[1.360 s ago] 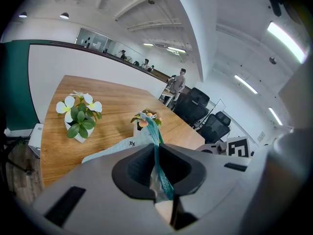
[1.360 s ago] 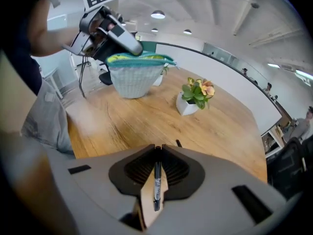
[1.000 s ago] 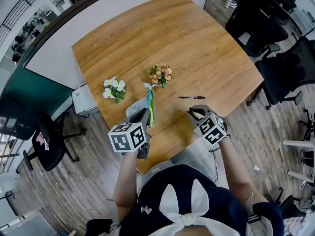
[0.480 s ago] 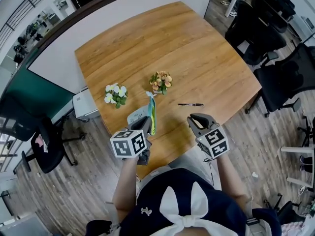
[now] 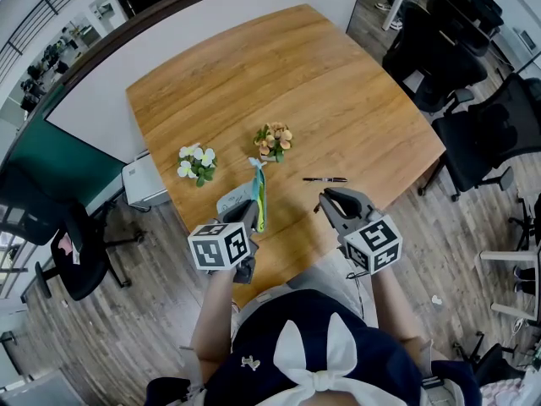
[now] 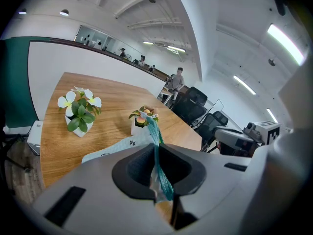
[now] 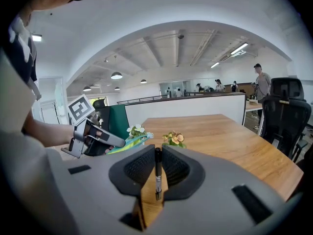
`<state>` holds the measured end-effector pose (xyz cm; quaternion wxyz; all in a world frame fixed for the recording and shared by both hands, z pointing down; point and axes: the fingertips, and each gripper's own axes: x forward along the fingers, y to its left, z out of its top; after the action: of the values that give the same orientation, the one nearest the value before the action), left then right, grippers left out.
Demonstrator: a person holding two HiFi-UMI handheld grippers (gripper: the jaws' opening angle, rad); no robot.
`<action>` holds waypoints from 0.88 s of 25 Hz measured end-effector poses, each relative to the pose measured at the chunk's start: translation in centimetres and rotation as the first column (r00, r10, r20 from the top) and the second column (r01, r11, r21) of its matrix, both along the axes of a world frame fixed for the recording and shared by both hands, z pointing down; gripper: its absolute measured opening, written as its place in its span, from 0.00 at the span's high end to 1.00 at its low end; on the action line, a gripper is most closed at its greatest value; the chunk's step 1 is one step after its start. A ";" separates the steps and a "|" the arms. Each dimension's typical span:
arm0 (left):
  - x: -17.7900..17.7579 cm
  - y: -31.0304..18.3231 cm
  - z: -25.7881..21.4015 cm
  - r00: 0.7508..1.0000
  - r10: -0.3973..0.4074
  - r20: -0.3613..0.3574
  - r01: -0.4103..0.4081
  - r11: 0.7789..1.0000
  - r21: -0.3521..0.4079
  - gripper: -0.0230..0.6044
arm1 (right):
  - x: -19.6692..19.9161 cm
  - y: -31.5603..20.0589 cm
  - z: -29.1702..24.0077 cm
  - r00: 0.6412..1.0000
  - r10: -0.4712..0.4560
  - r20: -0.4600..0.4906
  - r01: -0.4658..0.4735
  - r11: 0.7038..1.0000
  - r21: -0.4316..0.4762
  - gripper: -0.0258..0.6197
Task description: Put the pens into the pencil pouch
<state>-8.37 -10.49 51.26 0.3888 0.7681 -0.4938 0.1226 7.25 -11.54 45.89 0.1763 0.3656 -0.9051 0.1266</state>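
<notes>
My left gripper (image 5: 250,205) is shut on the near end of a teal mesh pencil pouch (image 5: 259,187), which lies on the wooden table (image 5: 296,66) pointing away from me. In the left gripper view the pouch (image 6: 156,133) runs up out of the left gripper (image 6: 157,150). My right gripper (image 5: 326,200) hovers above the table's near edge. In the right gripper view a black pen (image 7: 157,177) stands between the pads of the right gripper (image 7: 157,153), which are shut on it. A second black pen (image 5: 325,179) lies flat on the table just beyond the right gripper.
A white flower pot (image 5: 196,159) and an orange flower pot (image 5: 275,139) stand behind the pouch. Black office chairs (image 5: 486,134) stand off the table's right side. A pale box (image 5: 144,184) sits on the floor at the left.
The right gripper has risen off the table and rolled, so its marker cube looks larger. The left gripper and pouch have stayed put. The loose pen has not moved.
</notes>
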 end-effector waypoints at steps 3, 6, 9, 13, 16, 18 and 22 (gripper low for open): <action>-0.1 0.1 0.0 1.000 0.001 -0.006 -0.001 1.000 0.000 0.89 | -0.3 -0.2 -1.3 1.000 0.008 0.029 -0.008 1.000 0.023 0.88; -0.2 0.1 0.0 1.000 0.003 -0.011 -0.003 1.000 -0.001 0.89 | -0.9 -0.3 -2.8 0.999 0.004 0.045 -0.006 0.999 0.044 0.88; -0.1 0.1 0.1 1.000 0.007 -0.012 -0.007 1.000 0.000 0.89 | -1.1 -0.4 -3.9 0.998 -0.002 0.056 -0.002 0.998 0.070 0.88; -0.1 0.0 0.2 1.000 0.010 -0.014 -0.010 1.000 0.002 0.89 | -1.5 -0.5 -5.4 0.997 -0.008 0.077 0.001 0.995 0.102 0.88; -0.2 0.0 0.1 1.000 0.005 -0.018 -0.005 1.000 0.002 0.89 | -2.0 -0.6 -6.4 0.995 -0.018 0.099 0.006 0.994 0.114 0.88; -0.4 0.0 0.1 1.000 0.001 -0.019 -0.001 1.000 0.003 0.89 | -2.4 -0.7 -7.0 0.993 -0.025 0.113 0.011 0.993 0.120 0.88; -0.6 0.0 0.1 1.000 -0.005 -0.024 0.005 1.000 0.005 0.89 | -3.3 -0.8 -8.1 0.991 -0.043 0.130 0.025 0.990 0.138 0.88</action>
<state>-8.97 -10.47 51.33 0.3932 0.7691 -0.4915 0.1113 3.96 -12.38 37.79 0.0928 0.3520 -0.9274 0.0857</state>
